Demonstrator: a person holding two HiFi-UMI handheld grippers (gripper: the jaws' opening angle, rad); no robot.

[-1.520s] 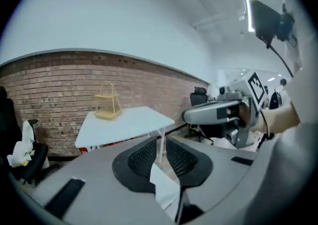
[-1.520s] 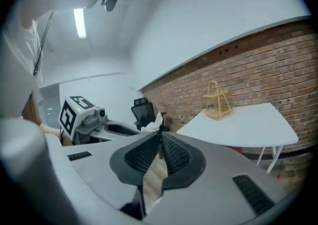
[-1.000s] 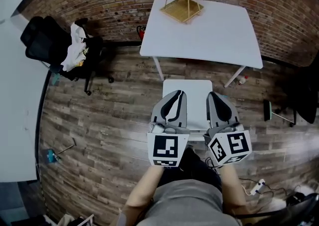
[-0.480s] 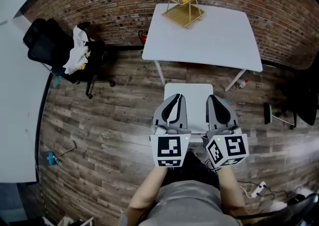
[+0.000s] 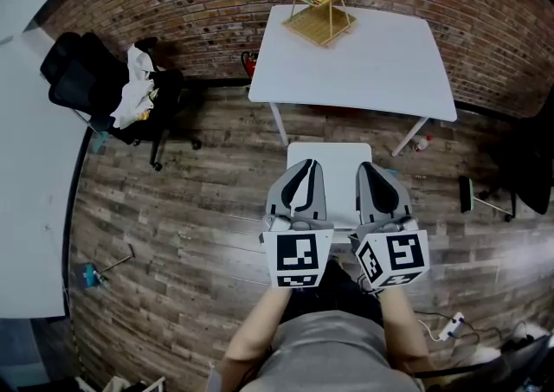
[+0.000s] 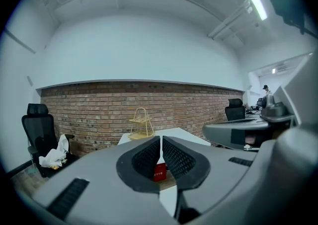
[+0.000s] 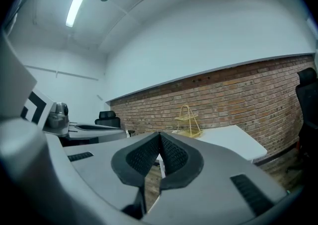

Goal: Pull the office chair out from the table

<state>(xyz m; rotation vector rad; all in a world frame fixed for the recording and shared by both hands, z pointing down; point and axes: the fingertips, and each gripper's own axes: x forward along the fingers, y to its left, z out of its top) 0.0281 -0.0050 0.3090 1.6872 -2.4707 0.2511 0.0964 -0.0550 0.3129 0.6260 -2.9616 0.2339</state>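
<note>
A black office chair point(image 5: 91, 79) with a white cloth draped on it stands at the left, next to the edge of a large white table point(image 5: 26, 174); it also appears in the left gripper view point(image 6: 39, 132). My left gripper point(image 5: 303, 167) and right gripper point(image 5: 372, 169) are held side by side in front of me, far from that chair. Both point toward the brick wall. The jaws of the left gripper point(image 6: 161, 138) are shut with nothing between them. The right gripper point(image 7: 160, 135) is likewise shut and holds nothing.
A small white square top point(image 5: 329, 157) lies under the grippers. Beyond it stands a white table point(image 5: 363, 61) with a yellow wire rack point(image 5: 318, 5). A red extinguisher point(image 5: 246, 57) sits by the wall. Another black chair point(image 5: 532, 165) is at the right, with cables and a power strip point(image 5: 450, 323) on the wood floor.
The head view has shifted slightly; both grippers stay shut, side by side, in nearly the same place.
</note>
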